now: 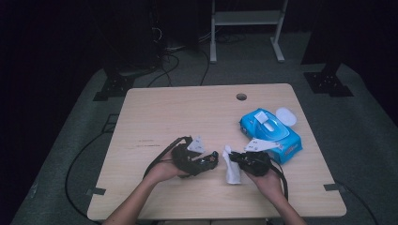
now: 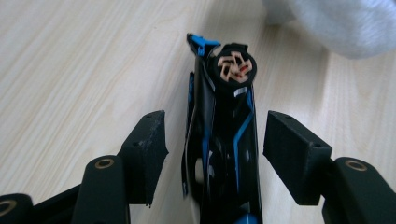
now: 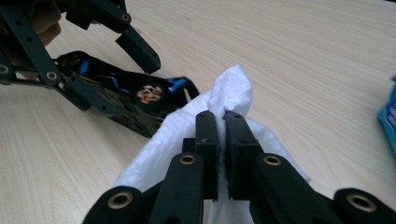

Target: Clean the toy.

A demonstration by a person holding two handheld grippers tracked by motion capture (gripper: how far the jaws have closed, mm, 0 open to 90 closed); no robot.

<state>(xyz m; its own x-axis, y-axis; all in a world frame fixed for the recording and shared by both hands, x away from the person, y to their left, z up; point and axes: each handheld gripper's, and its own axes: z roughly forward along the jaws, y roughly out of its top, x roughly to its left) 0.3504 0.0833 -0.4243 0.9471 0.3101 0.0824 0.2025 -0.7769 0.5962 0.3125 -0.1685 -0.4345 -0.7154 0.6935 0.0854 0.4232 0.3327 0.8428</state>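
On the table (image 1: 155, 112), a toy car (image 2: 224, 140) lies between the left tool's (image 1: 209, 158) jaws, clear of both. Just right of it, the right tool (image 1: 234, 159) pinches a wipe (image 1: 232, 171). Behind the right tool sits a wipes pack (image 1: 272, 133), a lid (image 1: 286, 116) beside it.

- A light wooden table (image 1: 187, 112) with a round cable hole (image 1: 241, 97) stands on grey carpet (image 1: 356, 140).
- Black cables (image 1: 173, 65) trail across the floor behind it.
- A white metal frame (image 1: 246, 28) stands farther back.
- The surroundings are dark.
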